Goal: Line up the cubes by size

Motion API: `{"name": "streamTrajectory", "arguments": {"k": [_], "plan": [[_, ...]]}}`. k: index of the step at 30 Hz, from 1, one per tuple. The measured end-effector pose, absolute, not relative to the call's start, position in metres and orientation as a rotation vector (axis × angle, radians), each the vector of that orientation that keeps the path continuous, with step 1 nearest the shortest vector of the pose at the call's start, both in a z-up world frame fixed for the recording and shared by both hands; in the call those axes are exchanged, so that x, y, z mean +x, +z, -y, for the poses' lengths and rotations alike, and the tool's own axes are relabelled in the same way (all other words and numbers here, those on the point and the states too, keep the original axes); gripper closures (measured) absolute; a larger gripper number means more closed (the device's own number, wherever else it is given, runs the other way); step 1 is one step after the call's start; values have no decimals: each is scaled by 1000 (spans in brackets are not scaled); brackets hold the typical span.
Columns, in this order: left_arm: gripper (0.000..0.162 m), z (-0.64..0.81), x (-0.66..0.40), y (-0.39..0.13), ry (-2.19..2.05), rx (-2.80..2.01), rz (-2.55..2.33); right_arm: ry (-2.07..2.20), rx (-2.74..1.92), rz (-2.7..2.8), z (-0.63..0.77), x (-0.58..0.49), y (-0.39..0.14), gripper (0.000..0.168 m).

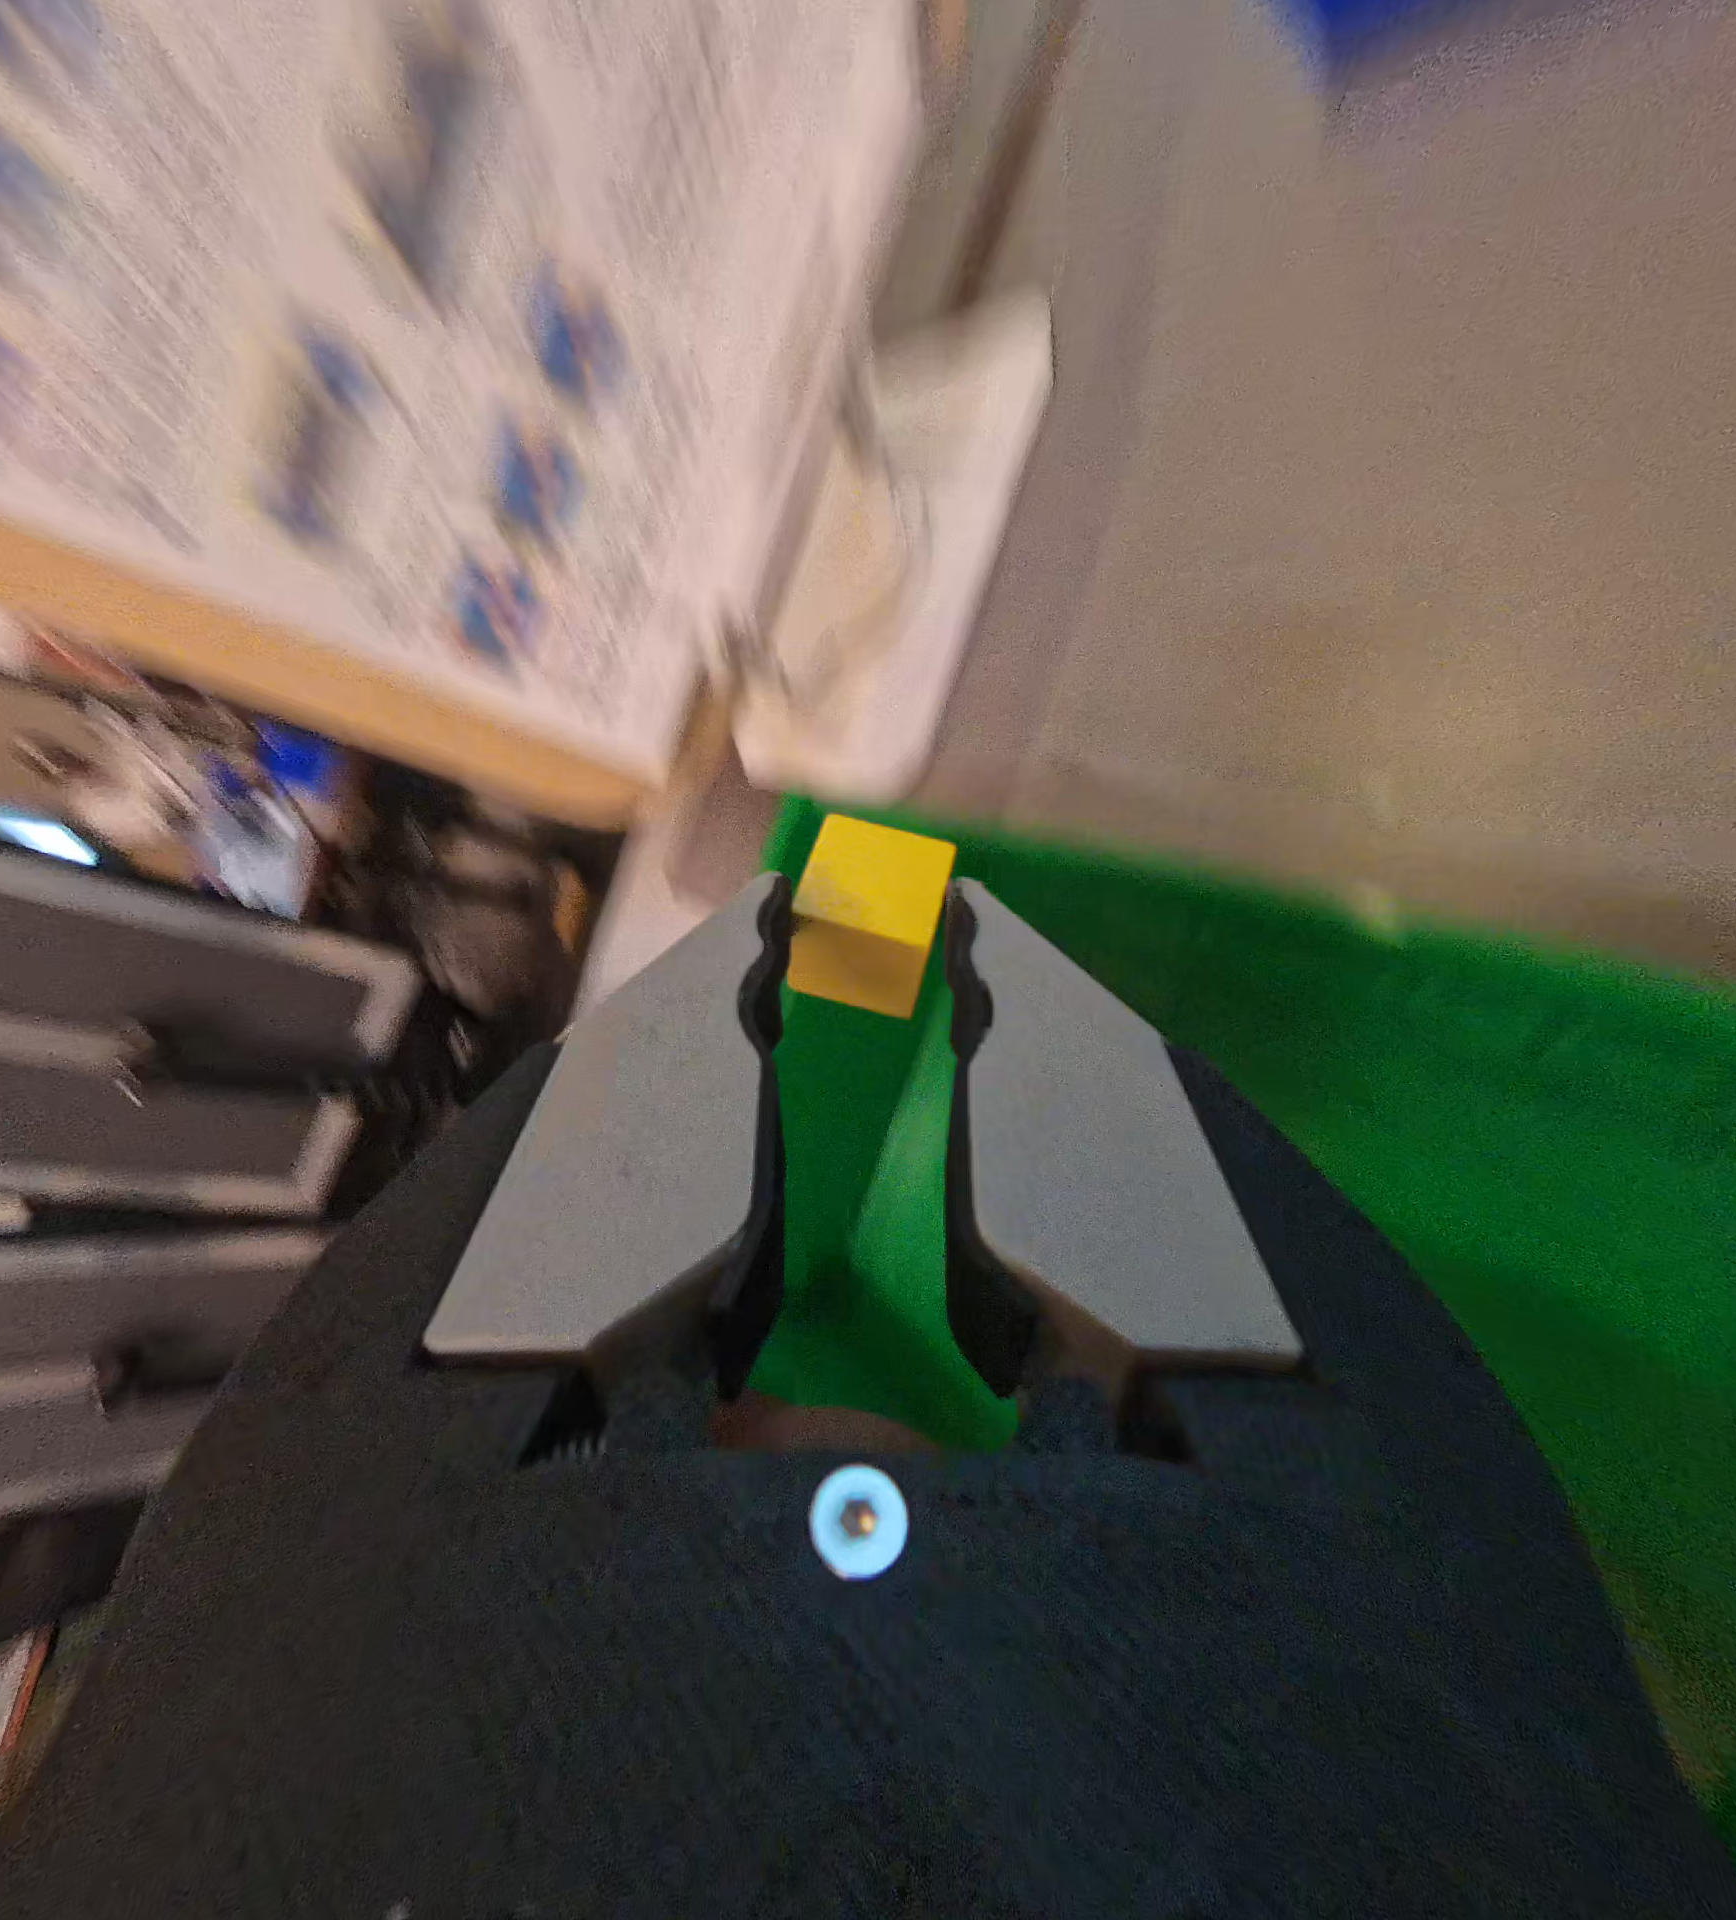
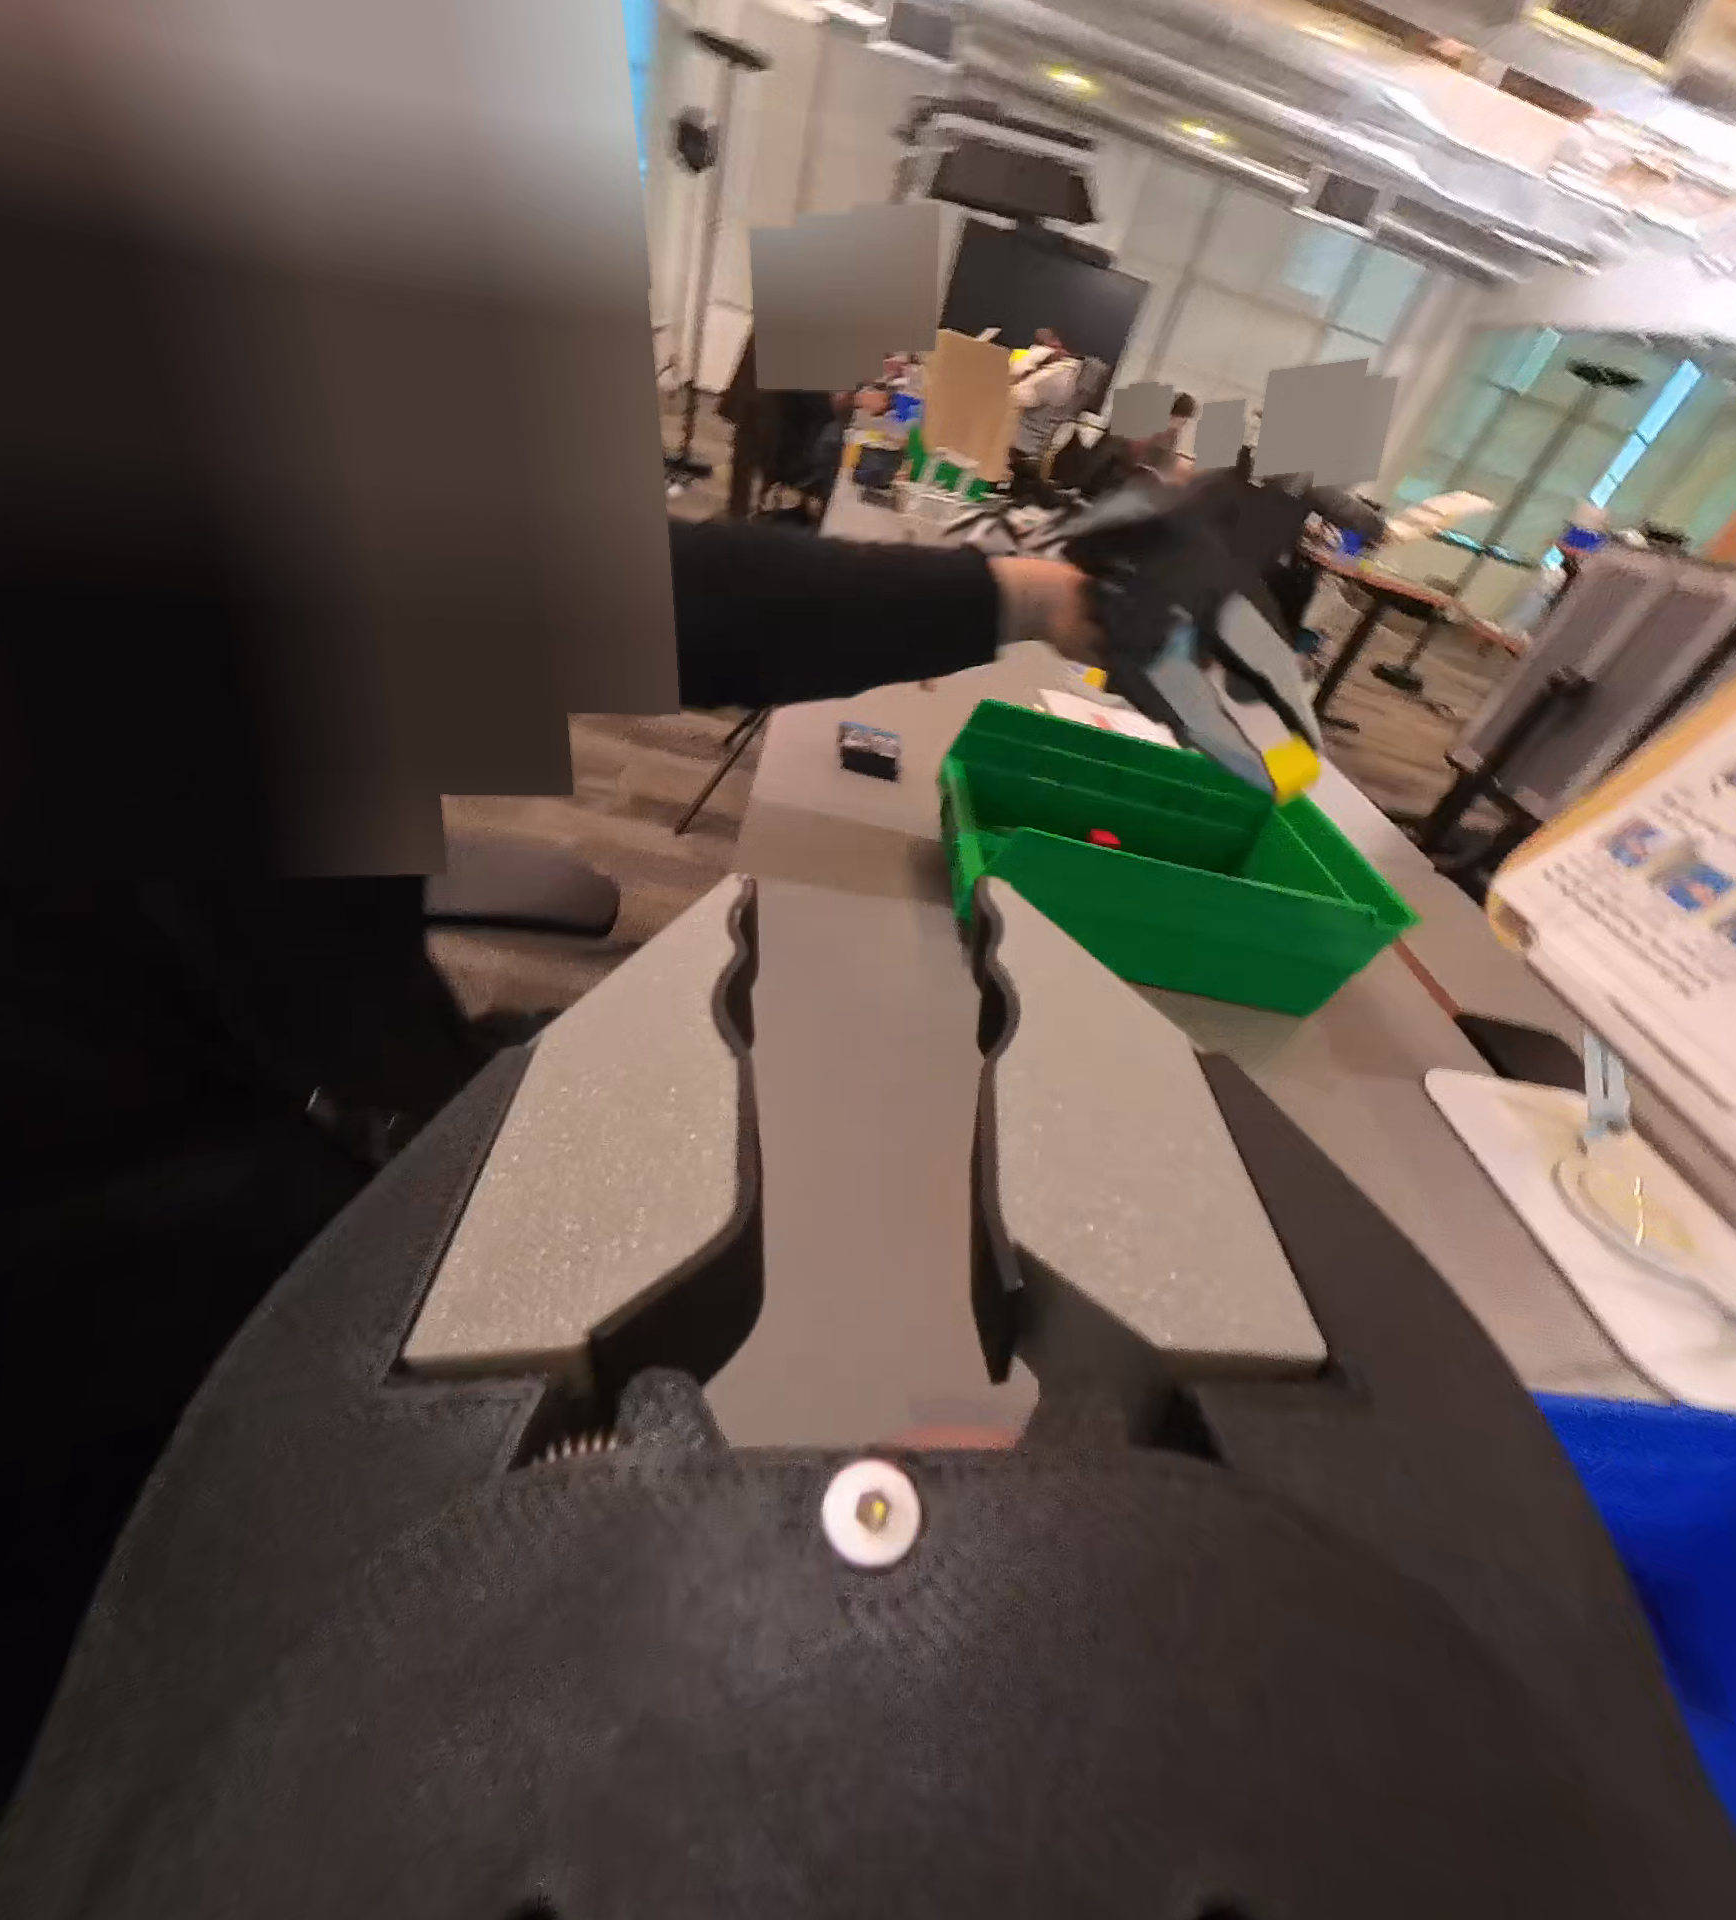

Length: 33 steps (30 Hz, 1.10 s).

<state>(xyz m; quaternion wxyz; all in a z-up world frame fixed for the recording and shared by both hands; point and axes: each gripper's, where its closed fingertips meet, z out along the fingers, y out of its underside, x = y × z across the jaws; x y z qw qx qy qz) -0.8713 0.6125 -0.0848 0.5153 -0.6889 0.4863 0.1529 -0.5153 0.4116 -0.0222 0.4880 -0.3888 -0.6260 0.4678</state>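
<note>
left gripper [image 1: 869,914]: pinching the yellow cube [image 1: 869,914] at its fingertips, one pad on each of two opposite flat faces; in the right wrist view it hangs over the far right corner of the green bin [image 2: 1207,914], cube clear of the rim
right gripper [image 2: 869,935]: spread, nothing between the pads; held near the body, well apart from the bin, over the grey surface [image 2: 843,790]
yellow cube: small, sharp-edged, matte faces, looks like painted wood or hard plastic; judged light and stiff, not fragile; smooth faces may slip if the pinch is off-centre; best held as now, square across parallel faces, not on edges or corners
green bin: rigid moulded plastic, glossy, open top, ribbed inner walls; stands on the surface, far right of the right gripper
red piece [image 2: 1106,836]: small, lying inside the bin; too small to say if it is a cube
other cubes: none else seen; no row laid out on the surface yet
gripper pads: grey, grainy flat plates with wavy black inner edges; should grip flat faces well
stand [image 2: 1612,1195]: white base plate with a sheet of printed pages propped on it, right edge of the surface
small dark box [image 2: 869,748]: on the surface, far left of the bin
note: left wrist view badly blurred outside the cube
</note>
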Motion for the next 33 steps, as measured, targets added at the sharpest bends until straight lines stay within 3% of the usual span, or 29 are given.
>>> {"name": "streamTrajectory", "arguments": {"k": [3,5,7,18,20,22,26,31,33], "plan": [[135,-557,-792,-34,321,-1318,-1085,1233,-1153,1303,-444,-542,-14,123],[135,-520,-744,-23,285,-1192,-1057,1393,-1250,1206,-447,-561,-12,107],[135,-486,-697,-24,194,-1094,-1055,1535,-1306,1172,-438,-580,-15,114],[135,-426,-620,-46,12,-968,-1098,1607,-1476,1139,-432,-624,-54,103],[135,-425,-616,-50,18,-967,-1124,1649,-1457,1150,-429,-629,-55,108],[135,-425,-614,-52,27,-967,-1135,1686,-1427,1204,-421,-633,-57,143],[137,-432,-618,-66,25,-1033,-1169,1605,-1460,1225,-430,-635,-67,144],[158,-465,-645,-83,154,-1276,-1088,1312,-1494,1219,-463,-623,-78,144],[159,-488,-671,-88,301,-1403,-983,1185,-1512,1175,-484,-608,-75,144]]}}
